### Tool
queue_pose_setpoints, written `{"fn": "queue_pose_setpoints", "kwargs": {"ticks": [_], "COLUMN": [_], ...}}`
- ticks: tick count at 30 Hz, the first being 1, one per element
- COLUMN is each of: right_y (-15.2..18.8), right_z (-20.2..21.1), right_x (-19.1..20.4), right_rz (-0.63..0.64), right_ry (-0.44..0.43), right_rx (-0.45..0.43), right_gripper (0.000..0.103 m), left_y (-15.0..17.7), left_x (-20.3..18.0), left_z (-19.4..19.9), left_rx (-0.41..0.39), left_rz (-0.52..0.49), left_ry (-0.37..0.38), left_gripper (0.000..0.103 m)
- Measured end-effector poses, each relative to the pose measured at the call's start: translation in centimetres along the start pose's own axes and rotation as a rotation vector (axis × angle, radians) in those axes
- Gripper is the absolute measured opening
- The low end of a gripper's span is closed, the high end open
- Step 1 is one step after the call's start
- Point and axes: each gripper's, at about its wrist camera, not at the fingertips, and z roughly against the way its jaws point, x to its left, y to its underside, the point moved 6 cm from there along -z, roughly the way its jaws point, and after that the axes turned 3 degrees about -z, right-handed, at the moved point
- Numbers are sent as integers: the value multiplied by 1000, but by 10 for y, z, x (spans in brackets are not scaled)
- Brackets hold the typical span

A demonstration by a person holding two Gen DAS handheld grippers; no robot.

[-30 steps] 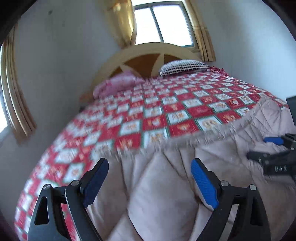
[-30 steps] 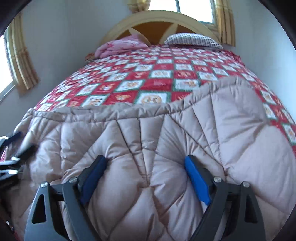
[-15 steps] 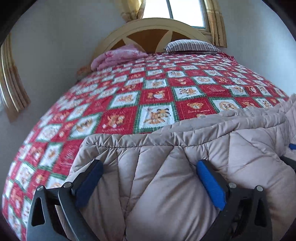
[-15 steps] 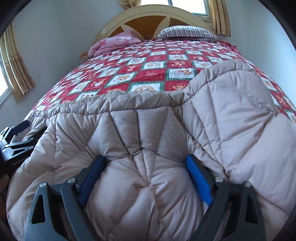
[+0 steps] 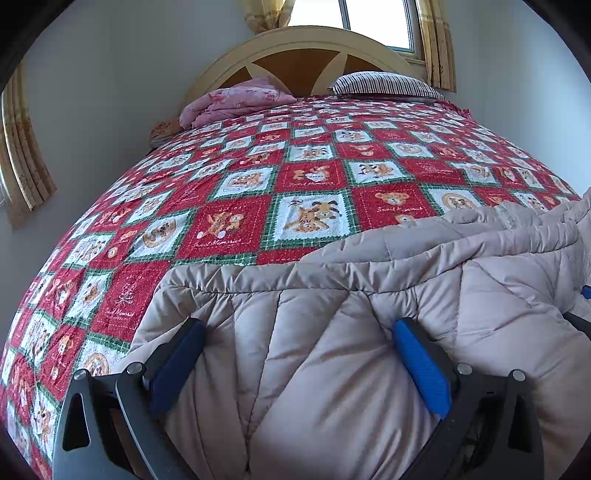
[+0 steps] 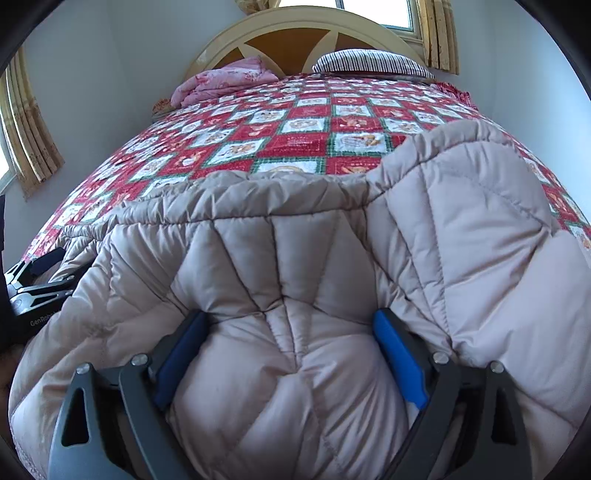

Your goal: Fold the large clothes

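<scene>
A: Where's the coat?
B: Beige puffy coat [image 5: 332, 369] lies at the foot end of the bed [image 5: 258, 192], on the red/white checked cover, bunched w/ a rolled fold across its top edge.
A: Left gripper [image 5: 299, 363]?
B: Jaws wide apart, a thick wad of coat bulging btwn the blue pads [image 5: 421, 363], fabric touching both.
A: Right gripper [image 6: 290, 360]?
B: Same: jaws spread, coat padding filling the gap, pads pressed into it. A flap stands up on its right side.
A: Anything else?
B: Pink bedding [image 6: 225, 81] & striped pillow [image 6: 369, 62] by the headboard [image 6: 295, 33], well apart from the coat.
</scene>
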Motion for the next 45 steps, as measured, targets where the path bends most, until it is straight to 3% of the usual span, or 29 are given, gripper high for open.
{"fn": "queue_pose_setpoints", "kwargs": {"ticks": [11,14,17,20,25,32,34,37,39,42,45], "right_y": [-9,-23,-36,-38,-23,-14,-13,-12,-11,-11,-11], "right_z": [15,41,51,37,-3,-16,-18,-22,-23,-24,-24], "right_x": [7,13,35,52,40,42,40,38,37,36,36], "right_rz": [30,-68,-76,-42,-41,9,7,3,-2,-14,-16], "right_ry": [134,120,82,108,169,204,199,192,185,169,167], "right_rx": [28,-46,-94,-93,-43,-35,-27,-22,-18,-15,-16], "right_gripper": [95,95,95,95,95,102,103,103,103,103,103], "left_y": [0,0,0,0,0,-2,-3,-3,0,15,46], "left_x": [0,0,0,0,1,3,5,13,24,48,87], "left_z": [-3,-3,-3,-3,-4,5,18,60,91,127,140], "left_rx": [1,1,1,0,1,-19,-43,-90,-131,-161,-118], "left_rz": [-3,-3,0,2,18,30,44,98,104,94,160], "left_ry": [-12,-11,-10,-8,6,4,28,168,221,228,231], "left_gripper": [102,102,102,102,102,102,102,102,102,102,102]}}
